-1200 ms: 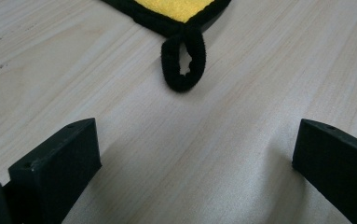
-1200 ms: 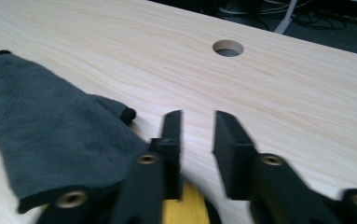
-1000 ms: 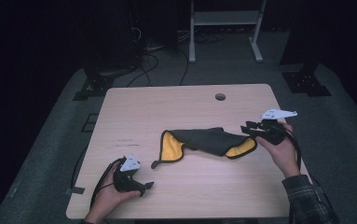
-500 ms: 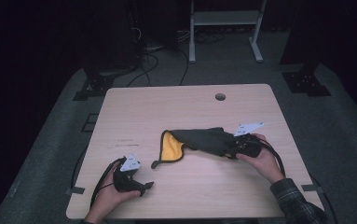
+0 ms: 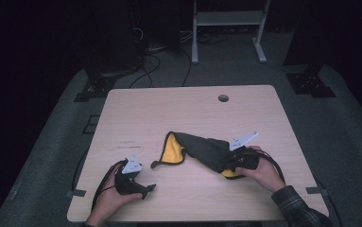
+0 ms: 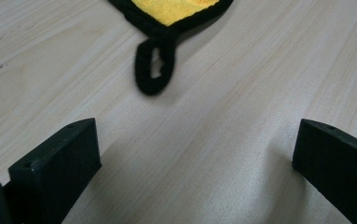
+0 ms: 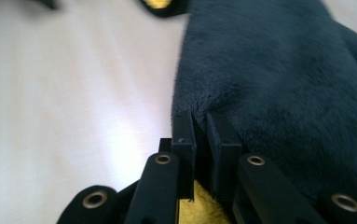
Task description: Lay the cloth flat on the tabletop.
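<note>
A dark grey cloth (image 5: 202, 149) with a yellow inner side (image 5: 171, 150) lies crumpled at the middle of the wooden table (image 5: 178, 106). My right gripper (image 5: 229, 161) is shut on the cloth's right end; in the right gripper view the jaws pinch the dark pile (image 7: 278, 70), with yellow (image 7: 199, 207) showing beneath. My left gripper (image 5: 149, 189) rests open on the table near the front left. In the left gripper view the cloth's black hanging loop (image 6: 154, 70) lies a short way ahead of the wide-apart jaws, below the yellow corner (image 6: 171, 8).
A round cable hole (image 5: 223, 98) sits near the table's far edge. Beyond the table stand a white frame (image 5: 226, 19) and dark stands (image 5: 311, 78) on grey floor. A checked sleeve (image 5: 297, 208) comes in at the front right.
My right gripper has carried the cloth's right end leftward and toward the front edge, folding the cloth over itself. The left gripper has stayed put.
</note>
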The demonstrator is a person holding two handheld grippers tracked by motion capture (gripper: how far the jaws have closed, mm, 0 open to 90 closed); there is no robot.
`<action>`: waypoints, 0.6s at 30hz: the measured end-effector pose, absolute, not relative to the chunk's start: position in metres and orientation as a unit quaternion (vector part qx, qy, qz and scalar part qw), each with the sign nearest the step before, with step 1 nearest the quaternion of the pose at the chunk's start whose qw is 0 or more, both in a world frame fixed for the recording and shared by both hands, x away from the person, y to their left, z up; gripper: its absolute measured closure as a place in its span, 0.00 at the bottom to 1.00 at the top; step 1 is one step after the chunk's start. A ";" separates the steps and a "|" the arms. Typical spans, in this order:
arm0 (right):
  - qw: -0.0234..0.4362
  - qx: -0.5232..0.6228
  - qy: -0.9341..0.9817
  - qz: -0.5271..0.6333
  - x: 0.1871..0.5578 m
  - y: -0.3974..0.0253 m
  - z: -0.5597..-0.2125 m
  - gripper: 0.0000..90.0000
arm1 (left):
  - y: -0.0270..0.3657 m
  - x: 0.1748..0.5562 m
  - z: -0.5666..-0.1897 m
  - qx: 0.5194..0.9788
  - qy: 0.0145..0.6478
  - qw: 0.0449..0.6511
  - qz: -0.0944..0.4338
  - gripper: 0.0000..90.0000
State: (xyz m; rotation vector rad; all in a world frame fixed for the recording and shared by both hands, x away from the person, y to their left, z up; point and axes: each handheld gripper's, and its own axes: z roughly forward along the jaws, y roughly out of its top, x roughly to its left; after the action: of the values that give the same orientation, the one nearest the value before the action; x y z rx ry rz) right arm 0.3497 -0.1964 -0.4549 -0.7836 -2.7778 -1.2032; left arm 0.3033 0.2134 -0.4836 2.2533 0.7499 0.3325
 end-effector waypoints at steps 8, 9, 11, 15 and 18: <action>0.066 -0.204 -0.891 -0.401 0.314 -0.185 -0.449 0.91 | 0.213 0.303 -0.484 0.876 0.291 0.363 0.129 0.00; 0.073 -0.192 -0.892 -0.402 0.306 -0.181 -0.447 0.90 | 0.213 0.303 -0.484 0.876 0.291 0.363 0.129 0.00; 0.061 -0.186 -0.894 -0.402 0.302 -0.179 -0.446 0.87 | 0.213 0.303 -0.484 0.876 0.291 0.363 0.129 0.00; 0.033 -0.182 -0.887 -0.424 0.300 -0.175 -0.435 0.76 | 0.213 0.303 -0.484 0.876 0.291 0.363 0.129 0.00; 0.014 -0.168 -0.884 -0.436 0.296 -0.165 -0.425 0.72 | 0.213 0.303 -0.484 0.875 0.292 0.363 0.129 0.00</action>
State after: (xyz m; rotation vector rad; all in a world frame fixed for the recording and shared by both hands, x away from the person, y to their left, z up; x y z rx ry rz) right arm 0.2961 -0.1647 -0.4251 -0.5222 -2.7531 -1.3590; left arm 0.3034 0.2134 -0.4836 2.2531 0.7513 0.3325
